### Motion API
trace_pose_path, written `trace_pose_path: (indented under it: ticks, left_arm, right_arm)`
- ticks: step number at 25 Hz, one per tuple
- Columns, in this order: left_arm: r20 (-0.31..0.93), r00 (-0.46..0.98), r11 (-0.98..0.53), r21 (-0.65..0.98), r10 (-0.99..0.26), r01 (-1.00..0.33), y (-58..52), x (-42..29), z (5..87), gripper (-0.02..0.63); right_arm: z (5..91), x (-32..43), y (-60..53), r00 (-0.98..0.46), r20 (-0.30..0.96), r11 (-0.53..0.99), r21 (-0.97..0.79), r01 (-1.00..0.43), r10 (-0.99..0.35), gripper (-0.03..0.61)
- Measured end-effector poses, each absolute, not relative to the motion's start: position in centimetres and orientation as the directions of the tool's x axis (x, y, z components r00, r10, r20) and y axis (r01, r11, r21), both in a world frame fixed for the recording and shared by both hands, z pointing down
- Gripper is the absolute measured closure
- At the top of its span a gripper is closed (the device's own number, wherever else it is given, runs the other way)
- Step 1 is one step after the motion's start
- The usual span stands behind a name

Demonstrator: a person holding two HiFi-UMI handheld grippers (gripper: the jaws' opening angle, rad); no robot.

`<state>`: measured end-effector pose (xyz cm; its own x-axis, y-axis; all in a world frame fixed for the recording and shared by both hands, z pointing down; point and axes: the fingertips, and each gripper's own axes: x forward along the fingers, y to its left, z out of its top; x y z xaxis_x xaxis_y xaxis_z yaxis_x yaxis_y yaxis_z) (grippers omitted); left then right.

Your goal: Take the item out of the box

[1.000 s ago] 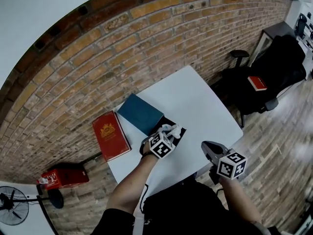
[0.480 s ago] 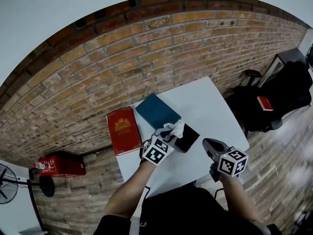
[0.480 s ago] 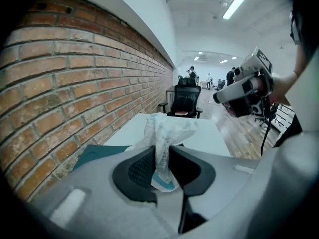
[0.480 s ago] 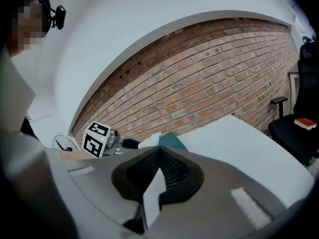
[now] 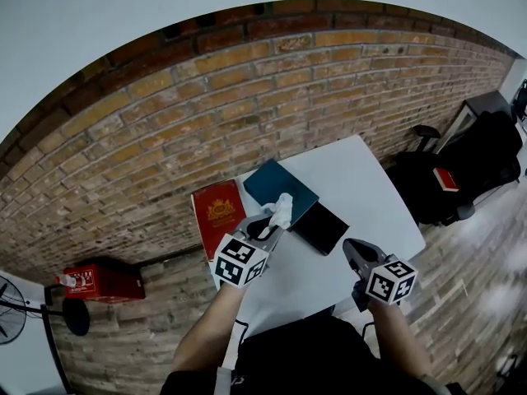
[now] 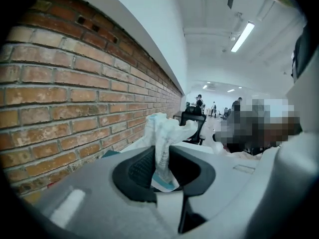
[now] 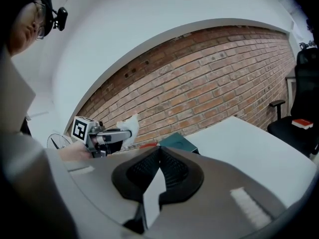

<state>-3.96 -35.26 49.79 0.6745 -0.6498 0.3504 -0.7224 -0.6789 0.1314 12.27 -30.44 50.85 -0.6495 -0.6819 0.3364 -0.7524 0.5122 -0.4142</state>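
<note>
What the crumpled white wrapping [image 6: 163, 133] contains cannot be told — its lower end is buried between the pads, and the flat black box [image 5: 323, 227] shows only a dark surface. The left gripper [image 6: 162, 169] pinches this wrapping and holds it above the white table [image 5: 362, 188], overlapping the teal rectangular box [image 5: 280, 189], beside the red box [image 5: 216, 216]. The right gripper [image 7: 159, 153] has its jaws pressed together on nothing — well apart from the boxes.

You face a red brick wall [image 5: 247, 81], with your white table [image 5: 370, 179] set close against it. Beyond the table's right edge lies wood-plank floor [image 5: 469, 295] and a black office chair [image 5: 478, 159]. A strip light [image 6: 243, 36] glows overhead.
</note>
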Motion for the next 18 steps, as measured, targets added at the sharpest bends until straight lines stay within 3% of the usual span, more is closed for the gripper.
trace_pose_path:
  ticks: [6, 18]
  left_arm:
    - [0.261, 0.692, -0.67, 0.179, -0.673, -0.72, -33.6, -5.5, 47.4, 0.532]
    - [0.121, 0.641, -0.608, 0.223, -0.758, -0.762, -34.3, -3.2, 43.2, 0.534]
  right_arm:
    - [51.3, 11.4, -28.2, -0.648, 0.335, 0.514, -0.408, -0.754, -0.685, 0.578]
    - [48.0, 17.9, -30.8, -0.637, 0.21, 0.537, -0.385, -0.751, -0.742, 0.578]
